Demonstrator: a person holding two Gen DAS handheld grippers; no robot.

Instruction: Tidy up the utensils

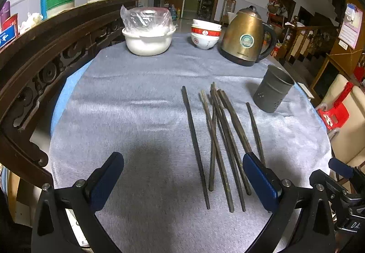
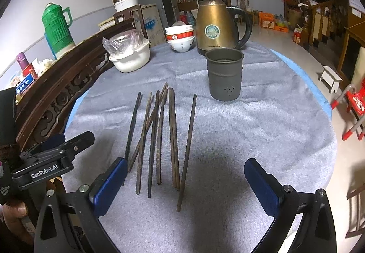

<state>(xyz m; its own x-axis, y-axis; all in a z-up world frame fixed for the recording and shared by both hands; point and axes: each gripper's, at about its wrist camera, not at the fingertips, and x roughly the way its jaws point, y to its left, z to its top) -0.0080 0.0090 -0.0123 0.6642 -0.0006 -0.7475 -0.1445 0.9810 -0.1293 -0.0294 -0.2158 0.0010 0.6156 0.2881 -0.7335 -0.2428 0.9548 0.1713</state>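
Both grippers, left point(image 1: 182, 184) and right point(image 2: 184, 186), hover with jaws spread wide, holding nothing. Left of the metal cup point(image 2: 224, 75), chopsticks point(image 2: 159, 136) lie loosely on the grey cloth point(image 2: 251, 138); bare cloth stretches beyond to its right edge.

Pretty dim indoor light with a cool bluish cast in both views. The grey cloth point(image 1: 146, 111) on the bench picks up a soft sheen across the middle, and a dark blobby shadow sits on the near part between the tongs. Heavy fisheye bending, with black corners around the frame. The kettle point(image 2: 215, 27) has mild glare. The far room is soft and grainy.
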